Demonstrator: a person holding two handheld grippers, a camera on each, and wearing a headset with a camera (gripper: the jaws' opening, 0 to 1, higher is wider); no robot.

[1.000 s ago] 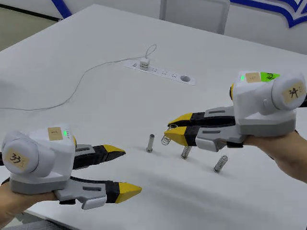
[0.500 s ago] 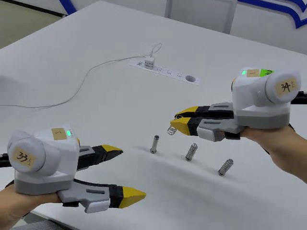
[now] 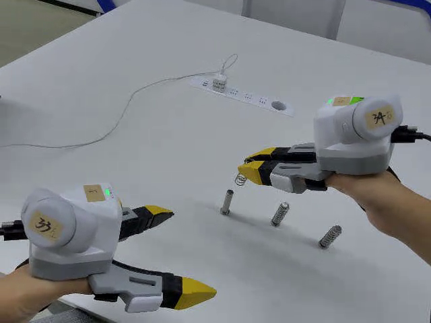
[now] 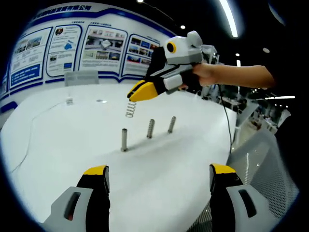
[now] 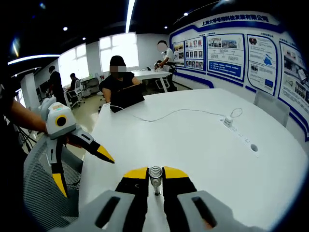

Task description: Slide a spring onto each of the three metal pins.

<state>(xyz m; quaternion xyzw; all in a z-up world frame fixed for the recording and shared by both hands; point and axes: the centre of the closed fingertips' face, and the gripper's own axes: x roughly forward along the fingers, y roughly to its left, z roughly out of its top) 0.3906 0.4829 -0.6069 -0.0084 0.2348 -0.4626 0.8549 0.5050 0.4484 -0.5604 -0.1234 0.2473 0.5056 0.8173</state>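
**Right claw pinching a spring above the bare pin**

Seen from the head view, the right claw is reaching in from the right. Its yellow tips are closing together on the top of the spring, which is dangling below them. The spring's lower end is hanging just over the top of the bare pin, a little to its side and not touching it. In the right gripper view the spring is sitting end-on between the two tips, its coils facing the camera.

The bare pin is standing upright on the white worktop. To its right, the middle pin and the end pin are each already wearing a spring, and the three are forming a row. In the left gripper view the row is running away from the camera, the bare pin nearest.

The left claw is hovering low at the near left, well apart from the pins, its jaws gaping wide with nothing between them.

Farther back, a power strip is lying on the worktop, and a thin cable is trailing from it toward the left
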